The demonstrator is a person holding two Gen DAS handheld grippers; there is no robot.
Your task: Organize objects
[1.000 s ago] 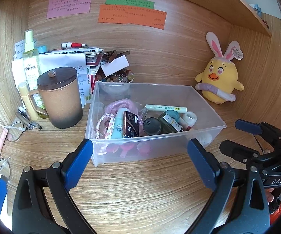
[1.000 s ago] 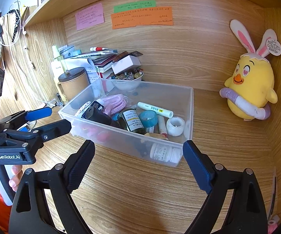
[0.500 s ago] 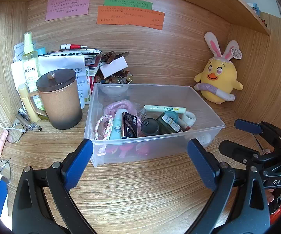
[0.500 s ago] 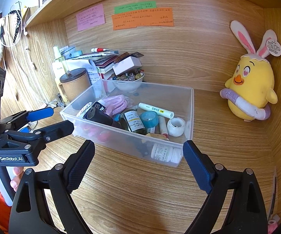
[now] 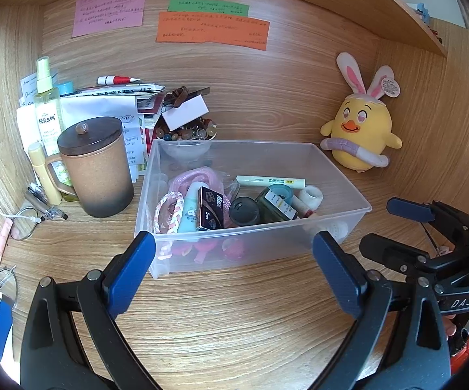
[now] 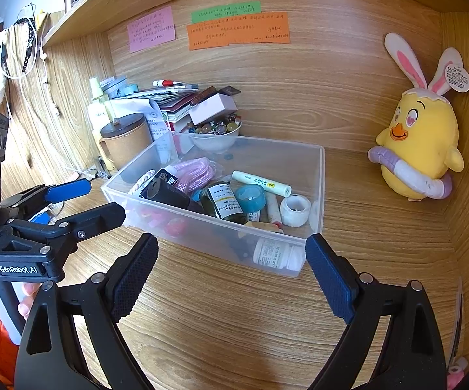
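Observation:
A clear plastic bin (image 5: 338, 169) stands on the wooden desk; it also shows in the right wrist view (image 6: 319, 188). It holds several small things: a pink cord (image 5: 198, 175), a black box (image 5: 210, 208), a dark bottle (image 6: 223, 203), a blue tape roll (image 6: 250, 196), a white tape roll (image 6: 294, 209) and a pale stick (image 5: 270, 181). My left gripper (image 5: 233, 268) is open and empty in front of the bin. My right gripper (image 6: 231, 268) is open and empty before the bin's front right part.
A brown lidded mug (image 5: 96, 165) stands left of the bin, with a spray bottle (image 5: 49, 110) and stacked papers (image 5: 111, 104) behind. A bowl of marbles (image 5: 185, 136) sits behind the bin. A yellow plush chick (image 5: 359, 136) stands at the right. Glasses (image 5: 23, 224) lie far left.
Both grippers have drawn back and tilted slightly; the scene sits a little lower in both views. Nothing was grasped or moved.

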